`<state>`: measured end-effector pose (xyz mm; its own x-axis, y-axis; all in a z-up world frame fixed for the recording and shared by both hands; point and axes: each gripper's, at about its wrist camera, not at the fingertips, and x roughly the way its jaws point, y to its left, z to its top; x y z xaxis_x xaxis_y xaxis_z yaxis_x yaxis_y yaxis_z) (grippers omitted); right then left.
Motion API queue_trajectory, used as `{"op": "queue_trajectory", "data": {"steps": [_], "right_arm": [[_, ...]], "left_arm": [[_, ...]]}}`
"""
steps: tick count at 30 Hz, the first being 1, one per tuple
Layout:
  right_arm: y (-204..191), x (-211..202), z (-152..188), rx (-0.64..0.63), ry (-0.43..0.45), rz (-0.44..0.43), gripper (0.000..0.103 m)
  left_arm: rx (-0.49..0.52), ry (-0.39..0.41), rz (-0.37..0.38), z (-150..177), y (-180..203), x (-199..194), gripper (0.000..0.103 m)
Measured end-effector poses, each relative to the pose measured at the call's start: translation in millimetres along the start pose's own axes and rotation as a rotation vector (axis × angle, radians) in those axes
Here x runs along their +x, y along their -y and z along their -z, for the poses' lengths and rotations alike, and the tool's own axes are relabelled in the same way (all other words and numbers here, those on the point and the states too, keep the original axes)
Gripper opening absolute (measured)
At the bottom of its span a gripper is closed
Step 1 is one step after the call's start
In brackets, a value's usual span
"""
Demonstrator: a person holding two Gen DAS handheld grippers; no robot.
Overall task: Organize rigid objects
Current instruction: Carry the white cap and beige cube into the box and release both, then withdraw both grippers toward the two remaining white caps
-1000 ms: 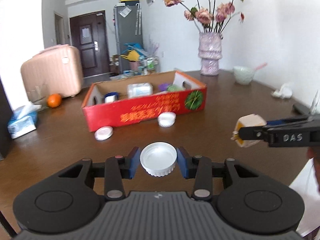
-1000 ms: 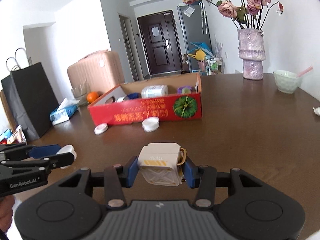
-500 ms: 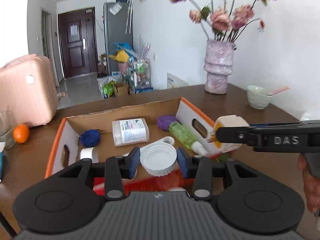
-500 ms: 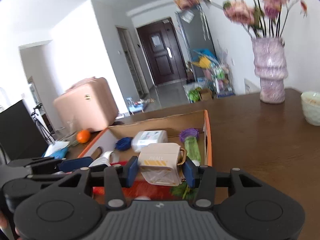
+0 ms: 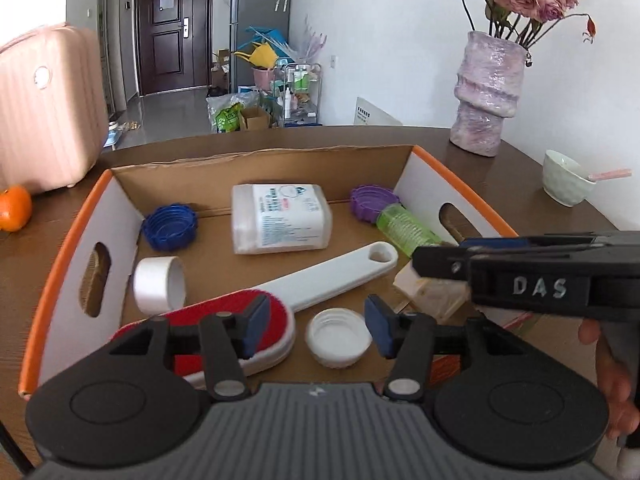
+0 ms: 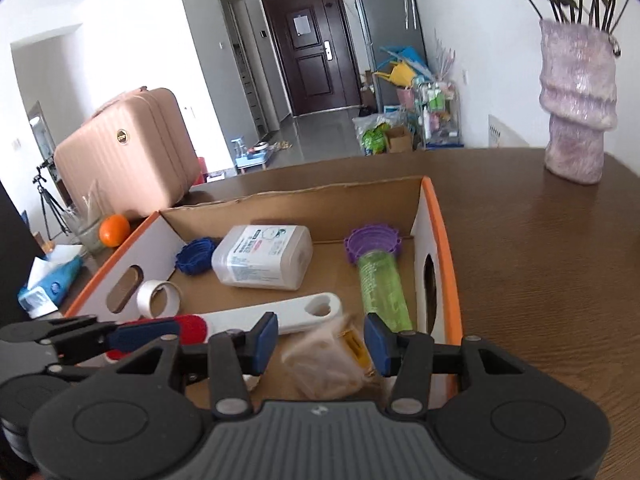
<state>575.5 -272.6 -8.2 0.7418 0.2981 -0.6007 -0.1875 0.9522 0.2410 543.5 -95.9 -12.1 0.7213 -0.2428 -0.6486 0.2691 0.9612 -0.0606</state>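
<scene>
Both grippers hover over the near end of the orange-rimmed cardboard box. My left gripper is open; the white lid lies free between its fingers on the box floor. My right gripper is open; the cream plug-like block is blurred below its fingers, apart from them. That block also shows in the left wrist view under the right gripper's arm. The box holds a red-and-white brush, white bottle, tape roll, blue lid, purple lid and green tube.
The box sits on a brown wooden table. A purple vase with flowers and a pale bowl stand to the right. An orange, a tissue pack and a pink suitcase are to the left.
Both grippers moved forward over the box and opened. The white lid left the left gripper and lies in the box; the cream block left the right gripper and is dropping or resting inside.
</scene>
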Motion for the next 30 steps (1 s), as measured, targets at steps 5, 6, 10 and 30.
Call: {"op": "queue_trajectory", "data": {"steps": [5, 6, 10, 30], "right_arm": [[0, -25, -10, 0.006, 0.041, 0.009, 0.047], [-1, -34, -12, 0.003, 0.053, 0.014, 0.047], [-11, -80, -15, -0.03, 0.103, 0.028, 0.047], [-77, -249, 74, -0.217, 0.276, 0.023, 0.072]], "left_arm": [[-0.02, 0.056, -0.045, -9, -13, -36, 0.054], [-0.025, 0.07, -0.054, -10, -17, -47, 0.055], [-0.051, 0.097, -0.121, -7, -35, -88, 0.059], [0.053, 0.313, -0.301, 99, -46, -299, 0.083]]}}
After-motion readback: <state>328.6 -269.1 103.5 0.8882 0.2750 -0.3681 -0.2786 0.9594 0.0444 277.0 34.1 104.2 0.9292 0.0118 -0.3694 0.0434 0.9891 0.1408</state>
